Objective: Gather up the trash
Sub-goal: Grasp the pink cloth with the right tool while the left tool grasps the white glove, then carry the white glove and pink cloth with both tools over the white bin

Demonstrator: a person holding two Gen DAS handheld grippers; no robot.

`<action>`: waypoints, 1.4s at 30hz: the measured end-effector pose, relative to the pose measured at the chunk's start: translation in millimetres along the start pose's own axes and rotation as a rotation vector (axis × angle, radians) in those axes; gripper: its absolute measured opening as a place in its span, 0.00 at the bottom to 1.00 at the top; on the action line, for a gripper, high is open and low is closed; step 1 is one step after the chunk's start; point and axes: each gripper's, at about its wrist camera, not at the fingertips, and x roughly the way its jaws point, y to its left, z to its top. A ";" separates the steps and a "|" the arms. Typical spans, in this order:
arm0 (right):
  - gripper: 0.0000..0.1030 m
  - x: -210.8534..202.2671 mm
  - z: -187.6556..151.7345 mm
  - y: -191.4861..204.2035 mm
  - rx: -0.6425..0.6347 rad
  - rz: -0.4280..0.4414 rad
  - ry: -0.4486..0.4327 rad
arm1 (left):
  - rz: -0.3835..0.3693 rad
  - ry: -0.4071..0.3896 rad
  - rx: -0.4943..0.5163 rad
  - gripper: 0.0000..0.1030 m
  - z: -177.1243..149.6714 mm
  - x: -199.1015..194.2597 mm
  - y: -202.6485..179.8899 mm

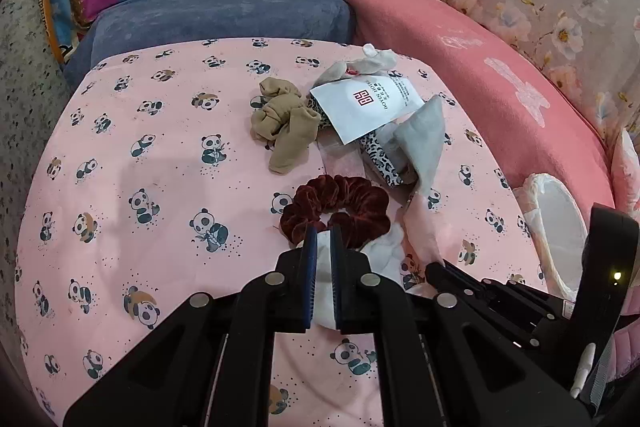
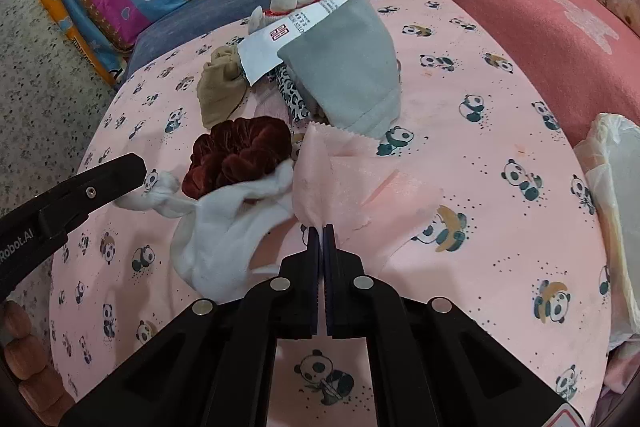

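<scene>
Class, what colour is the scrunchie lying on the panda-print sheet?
Dark red, a velvety maroon. The scrunchie shows best in the left wrist view.

One scrunchie, two grippers

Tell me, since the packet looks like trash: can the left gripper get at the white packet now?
Probably not yet: the left gripper is shut on a white cloth, and the scrunchie lies before the white packet.

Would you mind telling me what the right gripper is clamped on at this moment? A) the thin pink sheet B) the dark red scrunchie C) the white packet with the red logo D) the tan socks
A: in the right wrist view the right gripper has its jaws pressed together on the edge of the thin pink sheet, while the scrunchie lies apart to the left.
</scene>
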 end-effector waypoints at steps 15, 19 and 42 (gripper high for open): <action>0.03 -116.3 -13.8 -36.5 0.073 -0.066 -0.205 | -0.056 -0.112 0.074 0.06 7.1 -60.2 -56.9; 0.03 -139.0 -21.2 -46.5 0.082 -0.091 -0.236 | 0.004 -0.061 0.054 0.50 -5.8 -44.9 -45.9; 0.03 -145.4 -37.1 -68.8 0.141 -0.085 -0.230 | 0.071 0.134 0.085 0.16 -55.2 39.7 -47.2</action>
